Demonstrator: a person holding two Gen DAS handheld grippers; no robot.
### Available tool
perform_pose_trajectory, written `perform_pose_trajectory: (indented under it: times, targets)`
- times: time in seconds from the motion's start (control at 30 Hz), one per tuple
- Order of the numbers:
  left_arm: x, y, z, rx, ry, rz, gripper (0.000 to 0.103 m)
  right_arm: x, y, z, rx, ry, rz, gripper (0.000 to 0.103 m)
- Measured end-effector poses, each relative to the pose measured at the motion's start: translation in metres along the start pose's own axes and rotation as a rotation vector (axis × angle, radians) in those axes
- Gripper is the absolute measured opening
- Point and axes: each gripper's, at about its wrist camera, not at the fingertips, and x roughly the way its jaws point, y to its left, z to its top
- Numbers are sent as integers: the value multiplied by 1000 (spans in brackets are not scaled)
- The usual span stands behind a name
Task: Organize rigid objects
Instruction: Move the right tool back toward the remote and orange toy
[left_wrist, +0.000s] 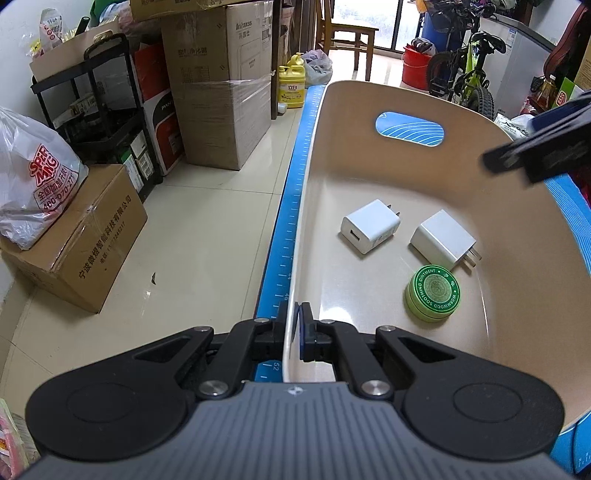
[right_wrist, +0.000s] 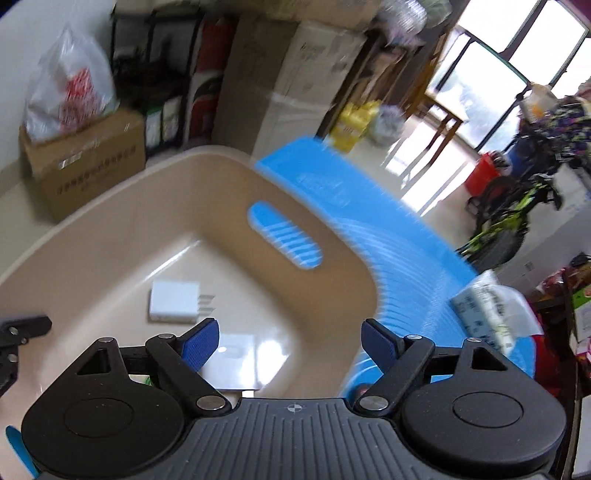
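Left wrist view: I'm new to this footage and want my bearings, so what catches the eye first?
A big beige bin fills the right half, sitting on a blue mat, with the left gripper clamped on its near rim. On its floor lie two white chargers side by side and a round green ointment tin nearer the camera. The right gripper hangs open over the bin.

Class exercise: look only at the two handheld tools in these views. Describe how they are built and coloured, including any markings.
Both the left tool and the right tool share one build: a ribbed grey body with a small crosshair mark, two round black discs either side, black linkage bars joined by silver pins, and black fingers faced with blue pads. No cables or sleeves show.
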Motion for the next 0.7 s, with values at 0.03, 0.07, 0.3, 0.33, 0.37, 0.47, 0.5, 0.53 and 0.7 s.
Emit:
perform_pose_trajectory:
  times: [0.03,0.07,0.3,0.33,0.37,0.47,0.5,0.53,0.7]
  targets:
    - [0,0,0,0,0,0,5,-8,-8,-2,14,-22,-9,89]
    - [0,0,0,0,0,0,5,-16,-17,-5,30,-48,-19,89]
    - [0,0,0,-2,0,0,5,-42,-75,-38,143,-145,-66,93]
    - [0,0,0,-2,0,0,5,-41,-82,-46,156,-146,-63,93]
    - [0,0,0,-2,0,0,5,-38,-89,-55,171,-141,-61,93]
    - [0,1,0,-2,0,0,5,-26,-104,-83,194,-118,-64,96]
    - [0,0,0,-2,0,0,5,-21,-107,-91,196,-110,-70,96]
    - [0,1,0,-1,0,0,5,-14,-111,-103,199,-97,-73,96]
    - [0,1,0,-1,0,-1,5,15,-118,-144,217,-41,-84,95]
